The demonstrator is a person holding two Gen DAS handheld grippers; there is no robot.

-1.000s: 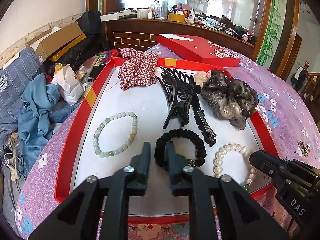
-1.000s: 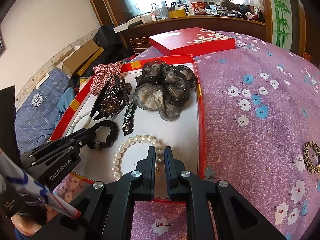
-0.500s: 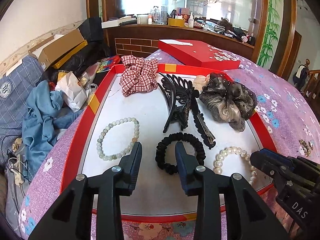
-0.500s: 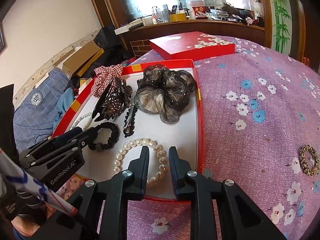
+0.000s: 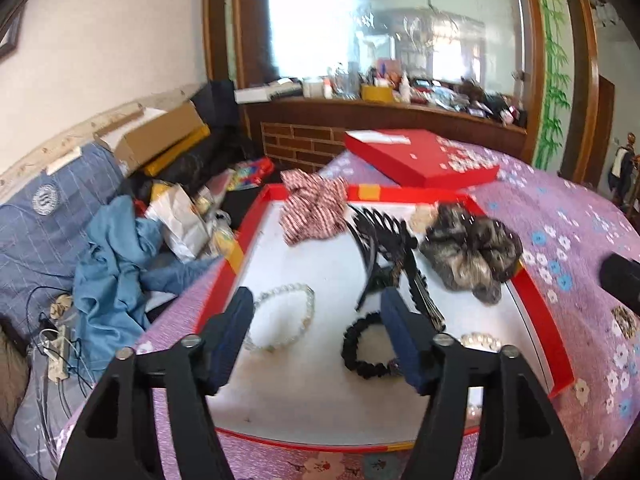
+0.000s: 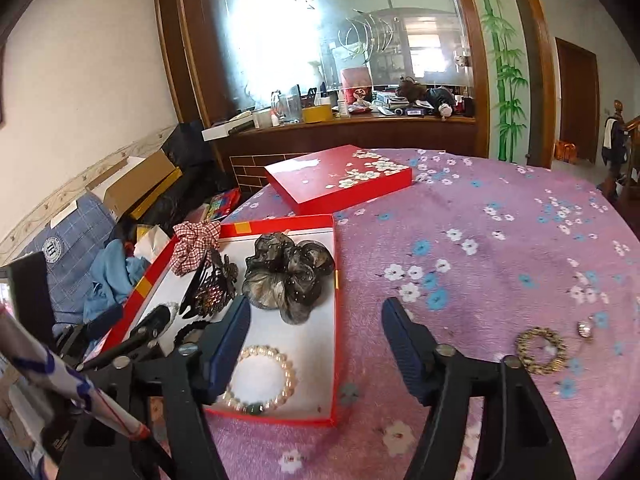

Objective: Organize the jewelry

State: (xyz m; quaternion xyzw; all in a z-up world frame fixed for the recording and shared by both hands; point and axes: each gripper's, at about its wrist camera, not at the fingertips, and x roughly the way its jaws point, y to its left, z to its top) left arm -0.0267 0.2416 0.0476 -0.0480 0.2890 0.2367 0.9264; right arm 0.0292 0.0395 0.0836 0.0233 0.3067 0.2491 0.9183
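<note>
We hold the left gripper over the near end of the red tray; its jaws are opening with nothing gripped, the pale bead bracelet and black scrunchie lying on the tray floor below. The right gripper straddles the tray's right wall; its jaws are also opening and hold nothing. The pearl bracelet rests in the tray's near corner. A gold ring bracelet lies apart on the purple cloth.
</note>
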